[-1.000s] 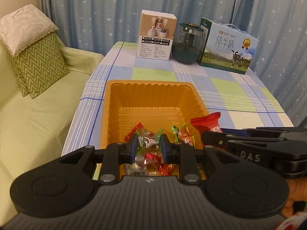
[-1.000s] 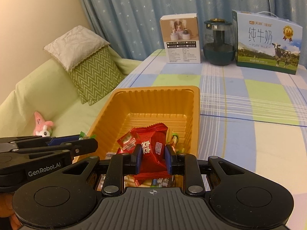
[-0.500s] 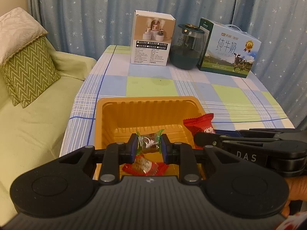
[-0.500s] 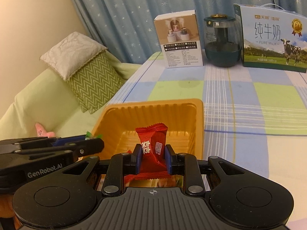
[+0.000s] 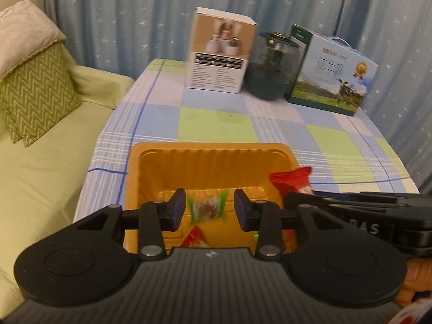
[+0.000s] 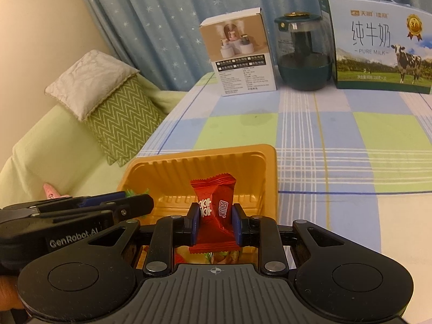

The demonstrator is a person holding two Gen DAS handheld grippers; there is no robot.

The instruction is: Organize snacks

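Left gripper [image 5: 210,210]: jaws just opened, green-wrapped candy [image 5: 207,208] loose between, over orange tray [image 5: 210,159].
Right gripper [image 6: 215,224]: clamped on upright red packet [image 6: 214,210], lower centre.

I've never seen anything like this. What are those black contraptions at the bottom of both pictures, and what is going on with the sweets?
No robot here: a person holds a hand-held gripper in each hand, and each one carries a wide-angle camera looking forward along its two fingers. So one picture is the left tool's view, the other the right's, and each also glimpses the other tool from the side.

The left hand-held gripper has just been opening its jaws; a green-wrapped candy, blurred, sits loose between them with gaps on both sides. The right hand-held gripper is clamped on a red candy packet.

Both are over an orange plastic tray with more sweets in it, on a checked tablecloth. At the back stand a white product box, a dark green jar and a pure milk carton.
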